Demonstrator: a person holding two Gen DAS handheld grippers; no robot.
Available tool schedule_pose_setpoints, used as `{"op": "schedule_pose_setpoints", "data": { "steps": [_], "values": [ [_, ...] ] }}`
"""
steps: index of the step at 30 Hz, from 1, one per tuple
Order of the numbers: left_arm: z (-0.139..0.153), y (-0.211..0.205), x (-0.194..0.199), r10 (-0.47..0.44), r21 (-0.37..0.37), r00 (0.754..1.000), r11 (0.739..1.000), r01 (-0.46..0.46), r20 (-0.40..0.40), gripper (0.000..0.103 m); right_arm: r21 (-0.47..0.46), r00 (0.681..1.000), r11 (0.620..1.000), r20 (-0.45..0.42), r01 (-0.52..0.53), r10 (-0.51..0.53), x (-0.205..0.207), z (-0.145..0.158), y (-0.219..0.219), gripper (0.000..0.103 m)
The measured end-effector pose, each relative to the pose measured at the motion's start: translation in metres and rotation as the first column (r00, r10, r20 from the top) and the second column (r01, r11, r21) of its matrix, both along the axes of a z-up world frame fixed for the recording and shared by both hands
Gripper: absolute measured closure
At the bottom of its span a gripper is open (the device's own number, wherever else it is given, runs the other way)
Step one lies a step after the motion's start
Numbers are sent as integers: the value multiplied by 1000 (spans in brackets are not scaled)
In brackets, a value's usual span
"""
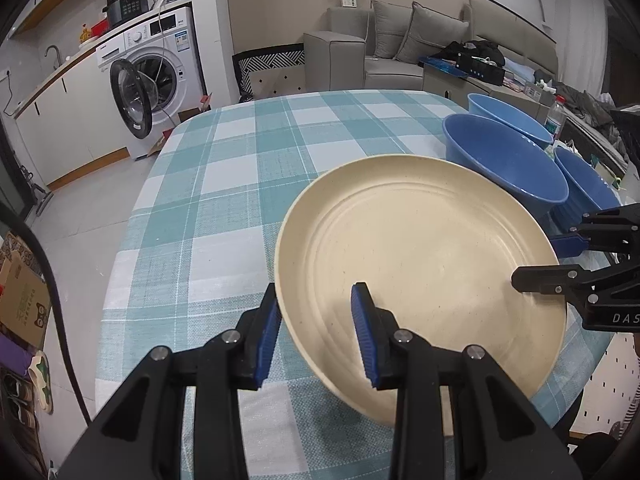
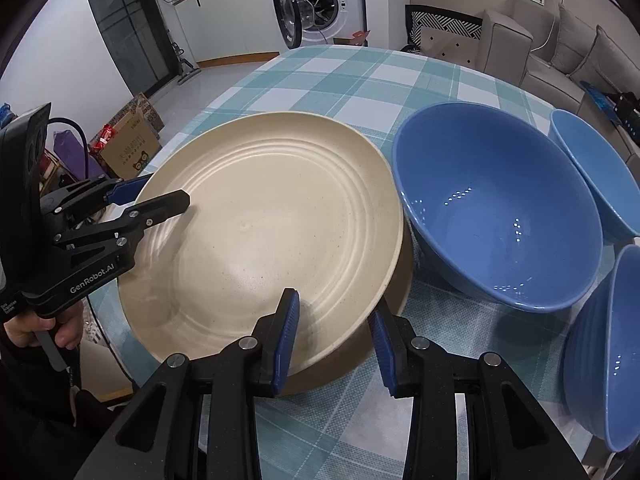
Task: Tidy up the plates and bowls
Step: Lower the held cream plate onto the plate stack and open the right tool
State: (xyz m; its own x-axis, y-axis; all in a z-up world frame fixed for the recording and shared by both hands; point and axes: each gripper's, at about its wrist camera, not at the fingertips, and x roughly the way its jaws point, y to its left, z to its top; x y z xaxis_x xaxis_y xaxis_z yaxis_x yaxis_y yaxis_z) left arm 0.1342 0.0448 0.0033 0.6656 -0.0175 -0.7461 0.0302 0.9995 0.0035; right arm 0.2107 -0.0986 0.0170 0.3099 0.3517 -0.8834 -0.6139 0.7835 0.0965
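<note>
Checkered tablecloth [image 1: 224, 184] under cream plate [image 1: 416, 264]; third blue bowl [image 2: 612, 352] frame-cropped

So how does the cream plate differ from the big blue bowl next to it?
The plate is cream, wide and shallow; the bowl is blue and deep. The plate has ridged rings inside; the bowl's inside is smooth and glossy. Both grippers straddle the plate's rim; nothing touches the bowl. Both are round, empty, on the checked tablecloth.
</note>
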Motion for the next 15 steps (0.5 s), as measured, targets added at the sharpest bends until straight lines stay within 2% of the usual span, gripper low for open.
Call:
{"op": "schedule_pose_setpoints", "data": {
  "steps": [15],
  "values": [
    [-8, -6, 2, -5, 27, 1000, 1000, 5, -19, 69, -47, 1000, 999, 5, -16, 16, -4, -7, -1, 66]
  ]
}}
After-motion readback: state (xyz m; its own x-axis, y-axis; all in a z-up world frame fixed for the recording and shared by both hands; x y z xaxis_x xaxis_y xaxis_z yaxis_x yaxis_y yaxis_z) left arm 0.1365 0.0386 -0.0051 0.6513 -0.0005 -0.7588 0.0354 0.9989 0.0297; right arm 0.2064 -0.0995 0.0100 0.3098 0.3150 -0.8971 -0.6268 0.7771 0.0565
